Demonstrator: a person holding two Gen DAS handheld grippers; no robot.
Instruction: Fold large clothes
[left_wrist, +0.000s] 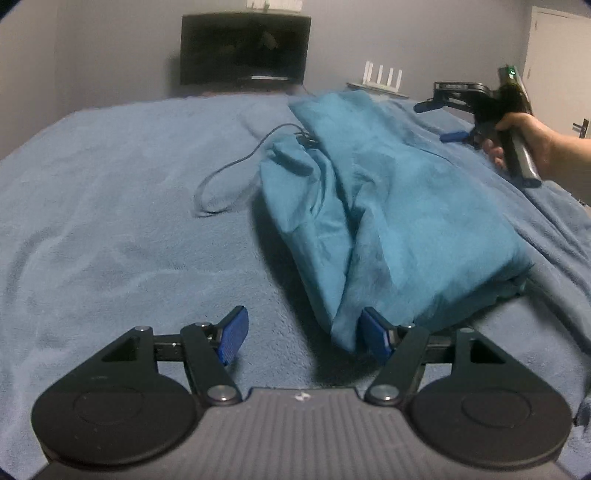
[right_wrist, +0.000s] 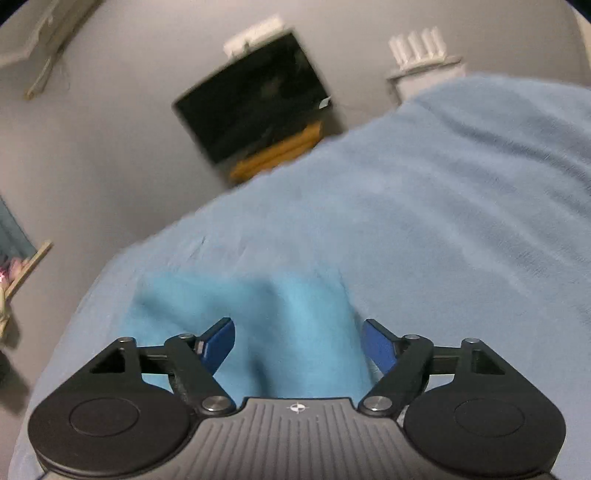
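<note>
Left wrist view: teal garment (left_wrist: 388, 206), thin crinkled fabric, bunched lengthwise in soft folds on fuzzy blue blanket (left_wrist: 110, 221) over bed. Left hand-held gripper (left_wrist: 304, 334) low over blanket, blue ridged pads spread wide, nothing between; right pad (left_wrist: 375, 334) just beside garment's near corner, contact unclear. Thin dark cable (left_wrist: 236, 162) looped on blanket, running to garment's far left edge. Right hand-held gripper (left_wrist: 441, 122) held by bare hand (left_wrist: 524, 140) above garment's far right side, blue tips apart, empty. Dark TV (left_wrist: 243, 48) on grey wall, white router (left_wrist: 380, 79) w/ four antennas behind bed.

Right wrist view: tilted, blurred. Right hand-held gripper (right_wrist: 299, 345) w/ pads wide apart, gripping nothing, over teal garment (right_wrist: 258, 317), smooth patch w/ one ridge. Blanket (right_wrist: 443, 203) beyond; TV (right_wrist: 255, 99), router (right_wrist: 421, 55) at back.
</note>
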